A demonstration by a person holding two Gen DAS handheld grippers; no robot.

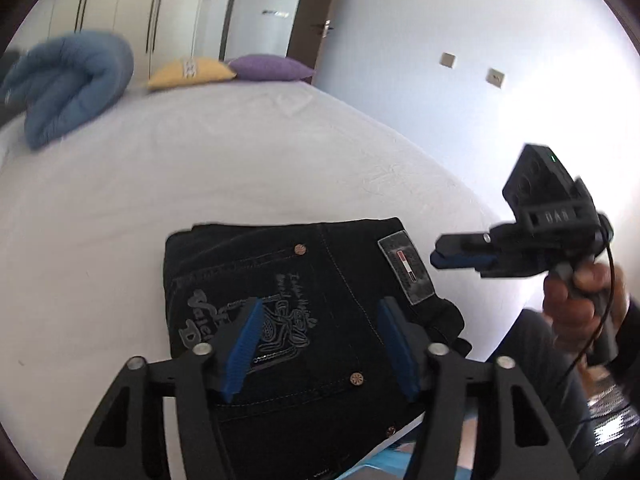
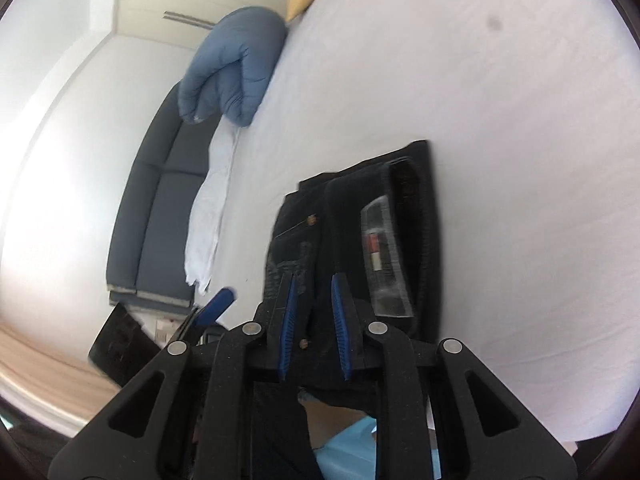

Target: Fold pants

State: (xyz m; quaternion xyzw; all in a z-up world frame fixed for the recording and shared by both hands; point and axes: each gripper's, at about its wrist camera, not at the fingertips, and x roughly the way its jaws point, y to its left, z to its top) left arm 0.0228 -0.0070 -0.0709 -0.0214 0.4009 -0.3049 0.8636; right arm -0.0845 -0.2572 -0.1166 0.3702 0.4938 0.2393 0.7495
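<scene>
our left claw (image 1: 320,344) hangs spread and empty above the folded black denim pants (image 1: 296,280) on the white bed sheet (image 1: 200,168); our right claw (image 2: 314,312), nearly pressed together, pinches nothing. we'd lift both clear without snagging the fold.

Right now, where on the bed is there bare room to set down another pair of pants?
The bare sheet between the folded pants and the pillows is free. So is the strip left of the pants, below the blue blanket. It is crowded at the near edge, where both grippers hover by the pants.
</scene>
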